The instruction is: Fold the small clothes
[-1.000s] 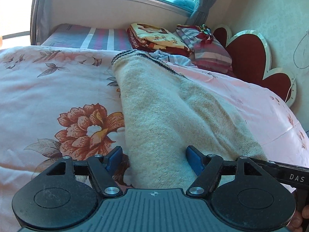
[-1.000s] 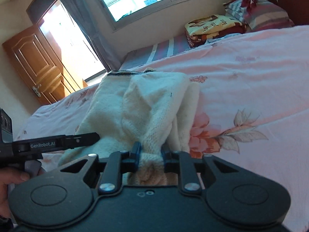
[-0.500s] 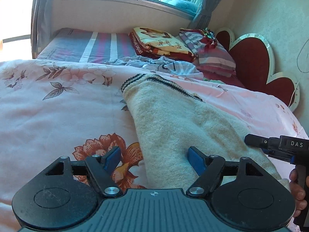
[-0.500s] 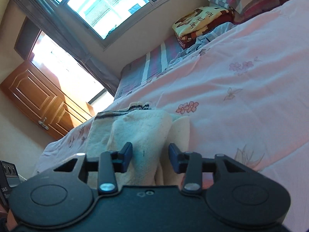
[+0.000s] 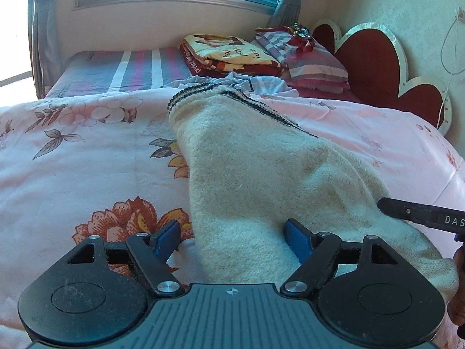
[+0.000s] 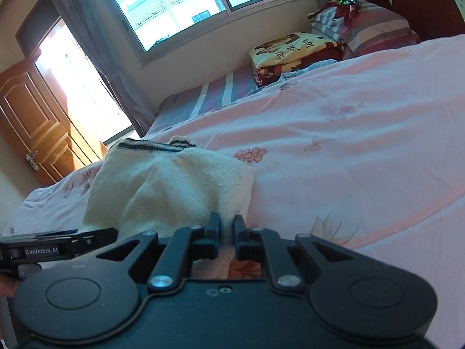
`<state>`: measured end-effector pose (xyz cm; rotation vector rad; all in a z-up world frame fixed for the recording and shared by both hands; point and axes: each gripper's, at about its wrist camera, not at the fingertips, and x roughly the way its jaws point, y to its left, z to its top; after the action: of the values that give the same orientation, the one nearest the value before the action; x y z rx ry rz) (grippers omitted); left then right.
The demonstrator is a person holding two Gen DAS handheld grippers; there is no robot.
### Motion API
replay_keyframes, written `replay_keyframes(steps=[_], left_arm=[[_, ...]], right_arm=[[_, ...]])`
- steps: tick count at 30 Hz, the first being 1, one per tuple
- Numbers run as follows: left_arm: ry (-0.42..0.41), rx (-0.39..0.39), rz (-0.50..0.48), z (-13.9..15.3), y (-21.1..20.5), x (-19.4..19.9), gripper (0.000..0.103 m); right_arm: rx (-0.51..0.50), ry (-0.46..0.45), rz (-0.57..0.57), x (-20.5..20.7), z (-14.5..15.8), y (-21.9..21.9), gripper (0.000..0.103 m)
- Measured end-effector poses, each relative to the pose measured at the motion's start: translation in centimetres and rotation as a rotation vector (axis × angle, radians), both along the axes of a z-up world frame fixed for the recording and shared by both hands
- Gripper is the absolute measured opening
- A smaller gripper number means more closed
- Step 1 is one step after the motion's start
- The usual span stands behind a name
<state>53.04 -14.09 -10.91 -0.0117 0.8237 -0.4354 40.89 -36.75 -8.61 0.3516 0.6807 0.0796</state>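
Observation:
A cream knit garment (image 5: 261, 180) with dark striped trim lies folded lengthwise on the pink floral bedspread (image 5: 72, 160). My left gripper (image 5: 232, 237) is open, its blue fingers astride the garment's near end. My right gripper (image 6: 226, 232) is shut on the near right edge of the garment (image 6: 174, 183). The right gripper's finger also shows in the left wrist view (image 5: 421, 215), at the garment's right side. The left gripper shows in the right wrist view (image 6: 58, 247), at the lower left.
Folded blankets (image 5: 229, 55) and striped pillows (image 5: 308, 61) lie at the head of the bed by the heart-shaped headboard (image 5: 377, 67). A window (image 6: 180, 5) and a wooden door (image 6: 29, 122) stand beyond the bed.
My right gripper opened half a second ago and has now shut again on the garment's edge. The left gripper stayed open over the garment's near end.

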Motion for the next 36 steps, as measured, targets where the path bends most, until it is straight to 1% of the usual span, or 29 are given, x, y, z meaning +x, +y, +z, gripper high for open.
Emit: replay_keyframes(steps=[1,3,5,6,8,10,12,13,14,16,17,18,19,21,23,25,27,29,30,31,33,36], left_arm=[[-0.004,-0.003,0.002,0.2,0.2,-0.2,0.079],[-0.022,-0.004,0.007,0.4,0.5,-0.6,0.079],[-0.074,-0.016,0.028,1.2,1.0,-1.9,0.079],[-0.109,-0.03,0.027,1.6,1.3,-2.9,0.079],[-0.184,-0.064,0.024,2.5,2.4,-5.6,0.079],[-0.244,-0.108,-0.008,2.9,3.5,-8.4,0.079],[-0.312,-0.139,-0.069,3.0,3.9,-10.7,0.077],[-0.313,-0.153,-0.115,2.9,3.8,-11.3,0.076],[-0.289,-0.135,-0.143,2.6,3.4,-11.6,0.075],[-0.251,-0.052,-0.159,1.8,2.4,-11.9,0.07],[-0.232,-0.035,-0.153,1.4,2.3,-12.2,0.07],[-0.223,-0.035,-0.146,1.2,2.4,-12.3,0.07],[-0.221,-0.036,-0.137,1.1,2.5,-12.6,0.071],[-0.23,-0.021,-0.136,0.8,2.5,-12.8,0.071],[-0.256,0.0,-0.133,0.5,2.0,-13.3,0.071],[-0.268,0.011,-0.136,0.5,1.9,-13.4,0.071],[-0.281,-0.007,-0.14,1.5,2.4,-13.2,0.071],[-0.349,-0.042,-0.116,3.1,3.0,-12.6,0.071],[-0.361,-0.046,-0.106,3.7,3.1,-11.8,0.071],[-0.366,-0.05,-0.094,4.3,3.1,-10.6,0.071],[-0.348,-0.049,-0.086,4.9,2.7,-8.1,0.071],[-0.336,-0.022,-0.087,4.9,1.4,-5.1,0.071]], right_arm=[[-0.031,-0.023,-0.01,-0.6,0.6,0.3,0.028],[-0.065,-0.085,0.002,-2.1,1.9,0.8,0.031],[-0.088,-0.137,0.044,-3.6,2.9,1.7,0.027],[-0.106,-0.158,0.071,-4.3,3.4,2.2,0.024],[-0.149,-0.193,0.124,-6.0,4.0,3.4,0.022],[-0.192,-0.213,0.191,-7.4,4.1,4.6,0.022],[-0.243,-0.212,0.253,-8.3,3.7,5.6,0.023],[-0.265,-0.198,0.28,-8.4,3.3,6.1,0.022],[-0.282,-0.183,0.288,-8.4,2.9,6.3,0.022],[-0.294,-0.164,0.284,-8.6,2.2,6.4,0.022],[-0.292,-0.158,0.279,-8.8,1.9,6.4,0.022],[-0.301,-0.153,0.271,-8.9,1.7,6.4,0.022],[-0.314,-0.146,0.261,-8.9,1.4,6.3,0.022],[-0.309,-0.137,0.258,-8.8,0.8,6.0,0.022],[-0.303,-0.141,0.254,-8.9,0.1,5.6,0.022],[-0.283,-0.132,0.25,-8.8,0.2,5.4,0.022],[-0.258,-0.117,0.254,-8.8,1.1,5.0,0.023],[-0.247,-0.169,0.224,-8.8,2.5,4.3,0.029],[-0.249,-0.185,0.212,-8.3,3.0,4.0,0.032],[-0.245,-0.192,0.203,-7.4,3.6,3.7,0.032],[-0.239,-0.206,0.205,-5.3,4.2,3.7,0.031],[-0.263,-0.211,0.236,-1.6,4.6,4.7,0.028]])
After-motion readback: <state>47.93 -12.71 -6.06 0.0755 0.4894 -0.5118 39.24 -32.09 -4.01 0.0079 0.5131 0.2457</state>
